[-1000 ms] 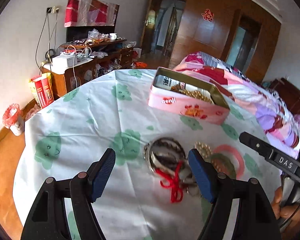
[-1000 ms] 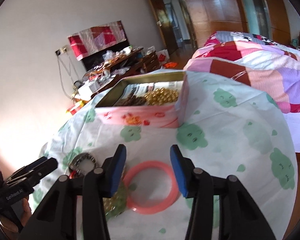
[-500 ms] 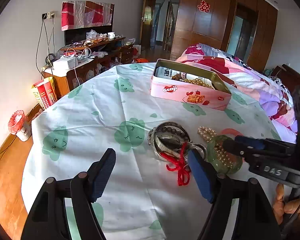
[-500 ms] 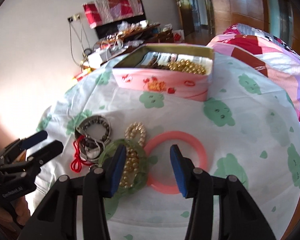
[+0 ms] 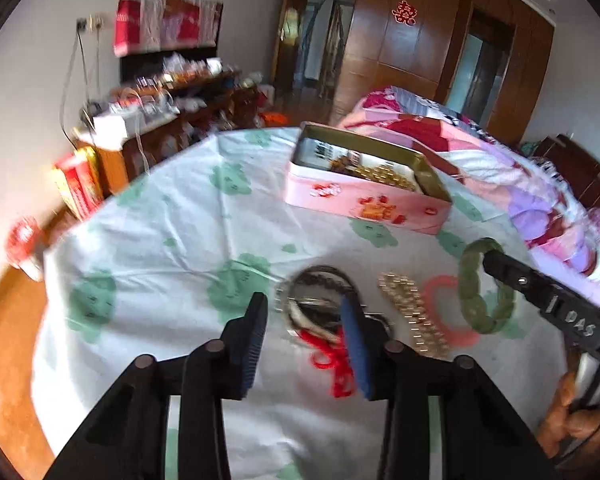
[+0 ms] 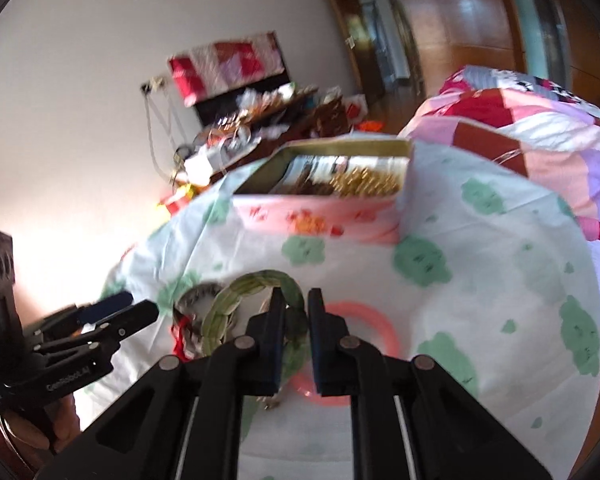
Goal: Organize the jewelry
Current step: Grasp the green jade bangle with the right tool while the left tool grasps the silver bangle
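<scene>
Your right gripper (image 6: pixel 293 322) grasps one green beaded bangle (image 6: pixel 236 300); your left gripper (image 5: pixel 304 334) is released. One pink plastic ring (image 5: pixel 440 292), one gold bead strand (image 5: pixel 412 316), one pink tin (image 5: pixel 364 200).

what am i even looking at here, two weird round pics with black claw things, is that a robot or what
No robot: a person holds a pair of hand tongs in each hand, each with a fisheye camera looking along its fingers, hence the round, warped pictures. The left view shows the left tongs open above a tangle of dark bracelets with a red cord. The right view shows the right tongs shut on a green bangle, lifted off the cloth. On the table also lie a gold bead chain, a pink ring and an open pink tin already holding gold beads.
</scene>
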Motion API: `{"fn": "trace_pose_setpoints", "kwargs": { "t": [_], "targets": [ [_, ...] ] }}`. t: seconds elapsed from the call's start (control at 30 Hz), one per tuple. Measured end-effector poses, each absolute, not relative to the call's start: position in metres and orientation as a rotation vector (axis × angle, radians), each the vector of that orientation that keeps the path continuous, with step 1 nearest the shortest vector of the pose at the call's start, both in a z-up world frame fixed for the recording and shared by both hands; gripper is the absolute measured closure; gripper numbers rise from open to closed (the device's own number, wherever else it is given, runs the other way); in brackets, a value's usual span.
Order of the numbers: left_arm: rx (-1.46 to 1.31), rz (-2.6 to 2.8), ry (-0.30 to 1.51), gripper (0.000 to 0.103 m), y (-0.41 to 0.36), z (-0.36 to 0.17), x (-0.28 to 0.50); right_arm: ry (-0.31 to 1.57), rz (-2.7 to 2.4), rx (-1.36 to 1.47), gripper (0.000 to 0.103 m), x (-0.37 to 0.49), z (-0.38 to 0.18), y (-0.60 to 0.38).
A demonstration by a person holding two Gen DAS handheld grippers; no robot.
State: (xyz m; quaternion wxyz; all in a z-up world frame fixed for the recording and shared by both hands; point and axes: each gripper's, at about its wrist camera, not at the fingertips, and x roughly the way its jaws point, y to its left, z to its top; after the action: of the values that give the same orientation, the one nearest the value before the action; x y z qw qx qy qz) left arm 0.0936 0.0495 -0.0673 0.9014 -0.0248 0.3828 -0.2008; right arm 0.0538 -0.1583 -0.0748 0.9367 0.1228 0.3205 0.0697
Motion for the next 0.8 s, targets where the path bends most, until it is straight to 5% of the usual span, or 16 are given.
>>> {"fn": "trace_pose_setpoints", "kwargs": {
  "t": [0.8],
  "targets": [
    [-0.297, -0.322, 1.036, 0.064, 0.035, -0.09, 0.121, 0.67, 0.111, 0.338, 0.089, 0.061, -0.088, -0.182]
  ]
}}
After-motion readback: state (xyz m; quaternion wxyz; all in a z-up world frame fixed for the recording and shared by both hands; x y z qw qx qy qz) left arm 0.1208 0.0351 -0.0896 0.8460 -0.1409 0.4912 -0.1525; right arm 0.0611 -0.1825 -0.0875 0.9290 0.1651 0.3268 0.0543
